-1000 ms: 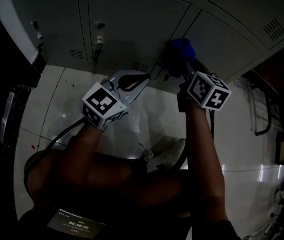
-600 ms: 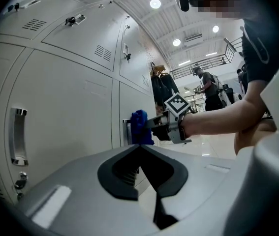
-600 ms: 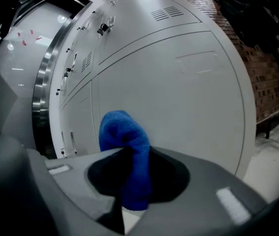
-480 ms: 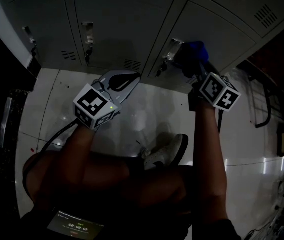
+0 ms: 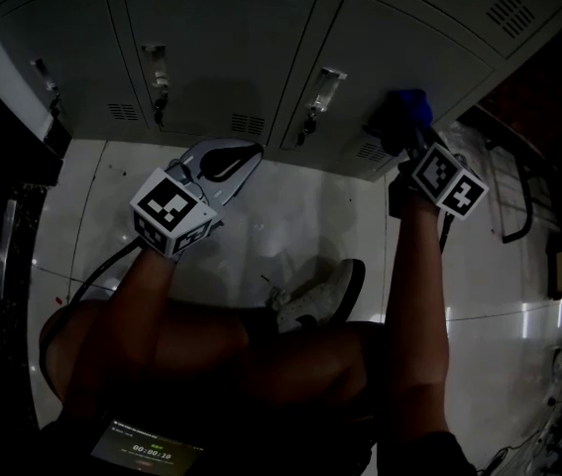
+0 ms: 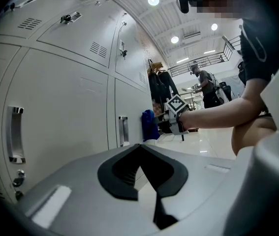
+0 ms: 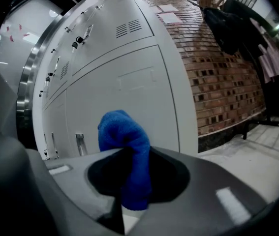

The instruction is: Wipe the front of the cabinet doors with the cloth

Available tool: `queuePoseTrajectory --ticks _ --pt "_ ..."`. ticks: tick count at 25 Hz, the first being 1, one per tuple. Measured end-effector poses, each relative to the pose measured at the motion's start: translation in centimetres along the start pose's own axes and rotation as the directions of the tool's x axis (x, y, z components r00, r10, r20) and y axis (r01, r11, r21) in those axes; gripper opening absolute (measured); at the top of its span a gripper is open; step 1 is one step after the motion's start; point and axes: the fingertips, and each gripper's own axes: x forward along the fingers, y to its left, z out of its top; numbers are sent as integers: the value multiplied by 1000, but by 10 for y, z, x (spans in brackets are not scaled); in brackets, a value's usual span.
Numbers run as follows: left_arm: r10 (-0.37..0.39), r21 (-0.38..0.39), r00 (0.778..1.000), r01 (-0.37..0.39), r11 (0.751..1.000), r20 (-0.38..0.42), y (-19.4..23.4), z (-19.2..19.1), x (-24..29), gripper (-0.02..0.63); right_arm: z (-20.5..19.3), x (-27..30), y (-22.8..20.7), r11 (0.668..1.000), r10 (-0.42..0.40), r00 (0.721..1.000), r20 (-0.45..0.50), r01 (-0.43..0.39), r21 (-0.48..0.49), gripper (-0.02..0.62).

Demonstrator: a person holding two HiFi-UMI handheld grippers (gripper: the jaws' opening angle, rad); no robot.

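A blue cloth [image 7: 127, 151] is bunched between the jaws of my right gripper [image 7: 129, 181], which is shut on it. In the head view the cloth [image 5: 406, 112] sits at the foot of a grey cabinet door [image 5: 399, 62], and the right gripper [image 5: 414, 142] points at that door's lower right part. From the left gripper view the cloth [image 6: 148, 124] appears against the door face. My left gripper [image 5: 223, 160] hangs lower, over the floor and apart from the doors; its jaws are shut with nothing between them [image 6: 141, 149].
Grey locker doors with metal handles [image 5: 325, 89] [image 5: 155, 65] fill the top of the head view. White glossy floor [image 5: 290, 216] lies below. A brick wall [image 7: 223, 68] flanks the cabinets. The person's shoe [image 5: 320, 296] and legs are near. Another person [image 6: 205, 85] stands far off.
My right gripper has carried the cloth to the right along the bottom of the cabinet door. The left gripper has drifted a little left, still shut.
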Motion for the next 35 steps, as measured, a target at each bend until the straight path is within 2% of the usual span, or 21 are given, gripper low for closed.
queuePoseTrajectory --ticks 10,15,19,23,28,31,35 --pt "-1 -3 1000 1 1000 -6 -2 -1 1 6 5 -22 -67 984 -172 985 18 171 49 80" --pt "-3 0 1000 3 1000 -6 -3 -1 1 5 5 -27 -87 975 -209 977 28 206 82 80" --pt "5 2 1000 -5 1000 -7 2 -1 0 5 4 -26 -76 972 -216 976 41 210 106 80" --pt "12 1 1000 -12 1000 -6 3 -1 -1 5 2 -19 -30 983 -135 989 53 127 129 80" --pt "18 -6 1000 -18 1000 2 5 3 -2 5 -11 -1 67 999 43 999 9 -43 18 80" --pt "15 -9 1000 -15 1000 5 4 4 -1 5 -40 11 114 988 131 990 -58 -135 -70 80" --pt "17 -10 1000 -17 1000 12 3 6 -1 6 -71 24 149 962 214 970 -112 -229 -147 80"
